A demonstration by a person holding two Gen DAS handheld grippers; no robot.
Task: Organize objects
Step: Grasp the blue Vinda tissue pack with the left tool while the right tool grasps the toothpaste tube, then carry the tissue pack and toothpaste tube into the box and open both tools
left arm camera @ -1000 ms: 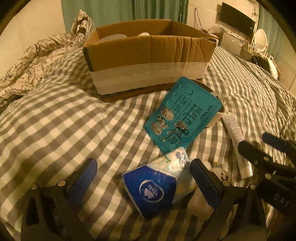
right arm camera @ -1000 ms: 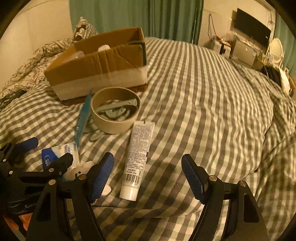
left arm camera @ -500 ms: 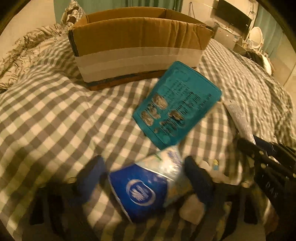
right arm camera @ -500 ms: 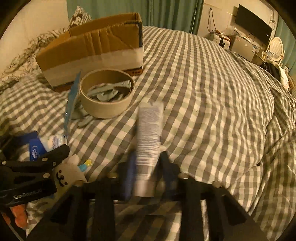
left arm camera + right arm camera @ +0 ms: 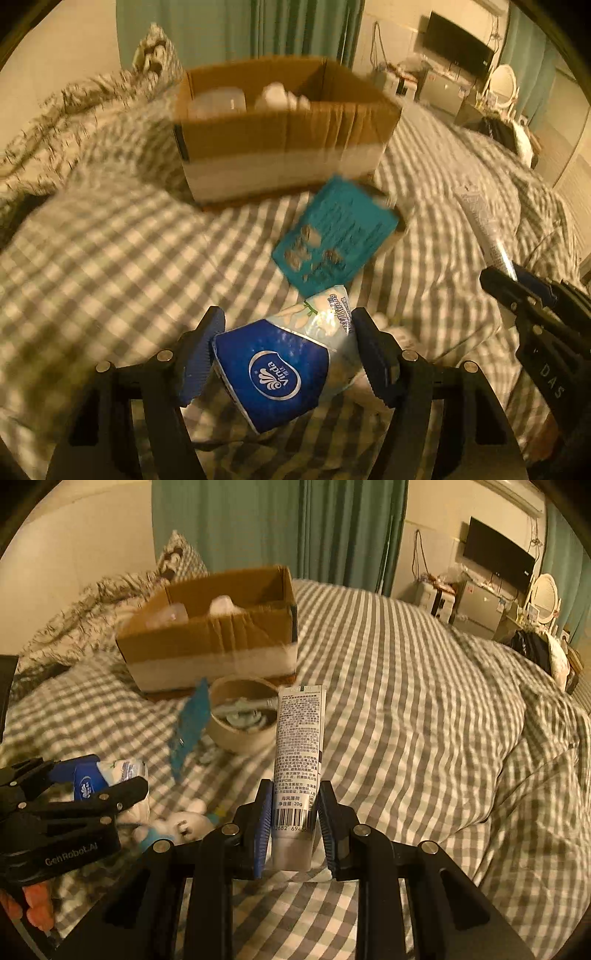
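Left tongs: my left gripper (image 5: 286, 350) is clamped on a blue tissue pack (image 5: 275, 369), low centre of the left view.
Right tongs: my right gripper (image 5: 295, 821) pinches a white tube (image 5: 299, 753) near its capped end, the tube pointing up the frame's centre.
Blister card: a teal pill sheet (image 5: 334, 234) leans on a tape roll (image 5: 240, 716), mid-frame.
Box: an open cardboard box (image 5: 284, 129) sits upper centre, pale items inside, too blurred for me to name.
Toy: a small white figure (image 5: 177, 827) lies lower left in the right view.
Surface: a grey checked bedspread (image 5: 424, 720).
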